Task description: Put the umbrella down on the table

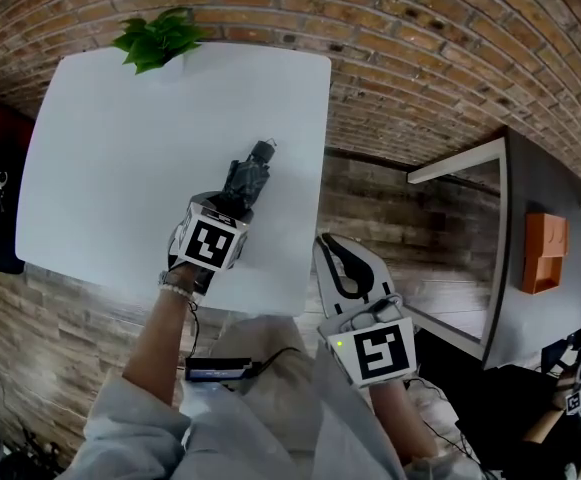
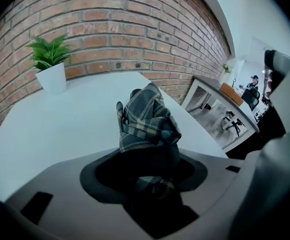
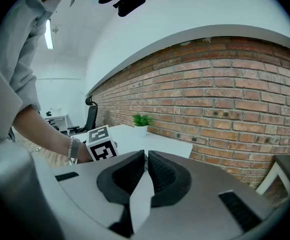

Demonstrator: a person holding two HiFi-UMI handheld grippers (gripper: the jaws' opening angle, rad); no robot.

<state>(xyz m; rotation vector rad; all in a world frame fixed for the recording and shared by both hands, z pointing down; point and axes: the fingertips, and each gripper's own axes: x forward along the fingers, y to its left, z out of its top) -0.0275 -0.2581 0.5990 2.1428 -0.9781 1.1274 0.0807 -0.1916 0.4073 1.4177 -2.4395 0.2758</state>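
Plaid cloth down on the smooth white table (image 1: 120, 148): releasing the umbrella (image 1: 247, 180).
Lies soft and crumpled toward the table's right edge, hard dark tip aimed at its far side. Ringed by the left gripper (image 1: 232, 208) with jaws spread, apparently unpinched. Next, likely: draw back off the table without snagging the folds. Beyond the table's near right corner, nothing in the clenched right gripper (image 1: 332, 258).
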